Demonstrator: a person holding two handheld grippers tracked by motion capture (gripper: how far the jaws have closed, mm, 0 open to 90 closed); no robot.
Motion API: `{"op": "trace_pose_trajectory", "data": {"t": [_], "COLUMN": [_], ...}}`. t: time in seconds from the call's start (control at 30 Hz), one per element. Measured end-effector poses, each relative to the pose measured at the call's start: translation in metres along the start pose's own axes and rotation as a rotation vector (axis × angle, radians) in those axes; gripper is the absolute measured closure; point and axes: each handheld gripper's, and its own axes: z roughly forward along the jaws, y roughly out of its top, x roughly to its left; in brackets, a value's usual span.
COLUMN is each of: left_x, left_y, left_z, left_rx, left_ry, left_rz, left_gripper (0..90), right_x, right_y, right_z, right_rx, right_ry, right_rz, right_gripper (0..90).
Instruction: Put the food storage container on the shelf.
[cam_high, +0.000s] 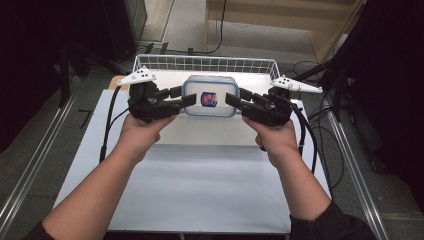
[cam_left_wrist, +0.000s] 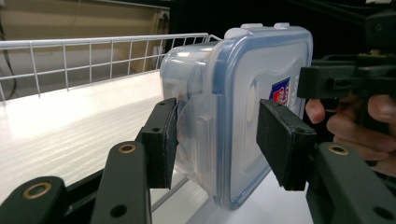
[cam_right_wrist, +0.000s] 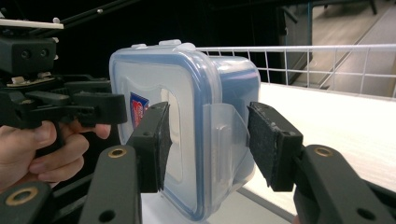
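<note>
left gripper (cam_high: 186, 99) and right gripper (cam_high: 231, 100), fingers parted astride the end latches of a lidded box (cam_high: 210, 96) over the basket (cam_high: 200, 63); uneven closing could tip it.

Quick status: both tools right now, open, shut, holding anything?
Left tool: open, jaws straddling the box's side latch, gap visible on the lid side.
Right tool: open, jaws either side of the opposite latch, not clamped.
</note>
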Motion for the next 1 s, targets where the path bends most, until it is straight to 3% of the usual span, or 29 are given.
{"op": "trace_pose_trajectory", "data": {"t": [0.4, 0.43, 0.5, 0.7, 0.8, 0.97, 1.0], "left_x": [0.019, 0.023, 0.028, 0.035, 0.039, 0.044, 0.046], "left_y": [0.007, 0.007, 0.009, 0.014, 0.016, 0.016, 0.016], "left_z": [0.010, 0.012, 0.015, 0.020, 0.022, 0.025, 0.025], "left_rx": [0.052, 0.060, 0.071, 0.101, 0.092, 0.087, 0.081], "left_ry": [-0.034, -0.041, -0.053, -0.064, -0.082, -0.086, -0.093], "left_rz": [-0.127, -0.152, -0.189, -0.239, -0.282, -0.315, -0.337], "left_gripper": [50.3, 50.3, 50.3, 50.6, 52.4, 53.7, 54.1], "right_x": [-0.018, -0.018, -0.025, -0.033, -0.039, -0.048, -0.052], "right_y": [0.009, 0.009, 0.013, 0.019, 0.021, 0.021, 0.021], "right_z": [0.011, 0.011, 0.014, 0.019, 0.021, 0.024, 0.026], "right_rx": [0.049, 0.049, 0.061, 0.089, 0.095, 0.105, 0.115], "right_ry": [0.027, 0.027, 0.043, 0.055, 0.062, 0.074, 0.082], "right_rz": [0.095, 0.095, 0.136, 0.193, 0.225, 0.277, 0.310], "right_gripper": [53.1, 53.1, 54.1, 54.7, 54.2, 54.2, 54.2]}}
